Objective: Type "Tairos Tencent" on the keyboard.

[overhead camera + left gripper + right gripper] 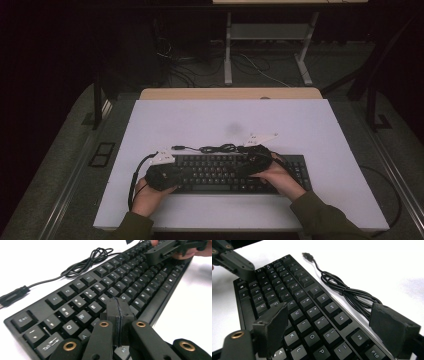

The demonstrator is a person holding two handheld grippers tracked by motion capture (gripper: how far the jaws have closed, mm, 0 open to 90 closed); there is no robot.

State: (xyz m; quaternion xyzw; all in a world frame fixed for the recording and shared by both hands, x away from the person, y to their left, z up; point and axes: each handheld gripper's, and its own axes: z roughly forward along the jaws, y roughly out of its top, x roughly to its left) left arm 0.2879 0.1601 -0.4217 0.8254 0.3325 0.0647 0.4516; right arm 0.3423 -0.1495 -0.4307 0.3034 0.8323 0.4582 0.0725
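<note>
Black keyboard (235,172): laid near the table's near edge, long axis left to right. Left gripper (120,315): clenched on nothing, poised over the left-end letter keys. Right gripper (329,322): released, jaws spread above the right-centre keys, nothing grasped.

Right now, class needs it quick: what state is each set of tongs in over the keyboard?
Left tongs: closed, empty, tips over the black corded computer keyboard.
Right tongs: open, holding nothing, jaws apart above the keys.
</note>
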